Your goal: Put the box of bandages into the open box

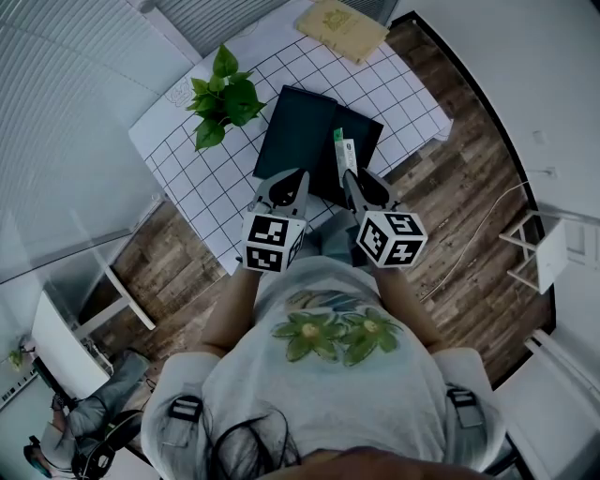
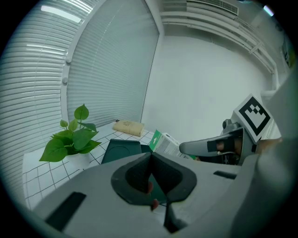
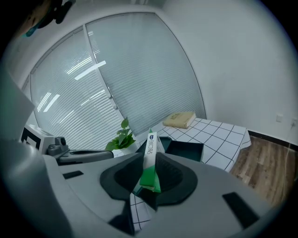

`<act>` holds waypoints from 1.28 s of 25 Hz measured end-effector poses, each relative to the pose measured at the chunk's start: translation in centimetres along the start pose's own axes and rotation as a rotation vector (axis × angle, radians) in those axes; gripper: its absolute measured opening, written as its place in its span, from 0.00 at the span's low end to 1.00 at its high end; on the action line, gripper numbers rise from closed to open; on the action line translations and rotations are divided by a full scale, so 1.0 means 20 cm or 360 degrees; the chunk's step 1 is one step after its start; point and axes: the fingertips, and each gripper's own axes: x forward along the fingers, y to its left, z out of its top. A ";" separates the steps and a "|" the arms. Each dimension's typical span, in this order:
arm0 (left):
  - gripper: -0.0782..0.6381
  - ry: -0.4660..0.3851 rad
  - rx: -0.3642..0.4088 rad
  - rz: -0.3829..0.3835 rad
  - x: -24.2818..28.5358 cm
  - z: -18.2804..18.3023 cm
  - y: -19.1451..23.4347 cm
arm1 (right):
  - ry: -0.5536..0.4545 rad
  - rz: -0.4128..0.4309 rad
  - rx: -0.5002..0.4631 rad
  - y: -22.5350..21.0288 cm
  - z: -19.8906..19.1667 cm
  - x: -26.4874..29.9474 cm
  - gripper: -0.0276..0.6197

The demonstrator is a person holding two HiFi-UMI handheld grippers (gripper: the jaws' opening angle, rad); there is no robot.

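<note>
My right gripper (image 1: pixel 349 174) is shut on the box of bandages (image 1: pixel 344 153), a slim white and green carton that stands up between the jaws (image 3: pixel 150 160). It hangs above the near edge of the open box (image 1: pixel 361 141), a dark green tray with its lid (image 1: pixel 295 131) beside it on the checked table. My left gripper (image 1: pixel 298 178) is shut with nothing in it, close to the left of the right one, over the lid's near edge. In the left gripper view the box of bandages (image 2: pixel 164 143) shows ahead, held by the right gripper (image 2: pixel 186 148).
A potted plant (image 1: pixel 222 98) stands on the white checked table (image 1: pixel 187 178) to the left of the lid. A tan flat package (image 1: pixel 341 28) lies at the far end. Wood floor (image 1: pixel 469 206) runs along the table's right side, with a white stand (image 1: pixel 539 253) on it.
</note>
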 end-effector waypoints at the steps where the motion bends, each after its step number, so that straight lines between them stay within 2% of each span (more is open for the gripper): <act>1: 0.12 0.0001 -0.0002 0.0003 0.00 0.00 0.00 | 0.0004 -0.0001 0.0002 0.00 0.00 0.00 0.18; 32: 0.12 0.0021 -0.0047 0.0048 0.04 -0.03 0.07 | 0.0141 -0.0020 0.0042 -0.08 -0.13 0.12 0.18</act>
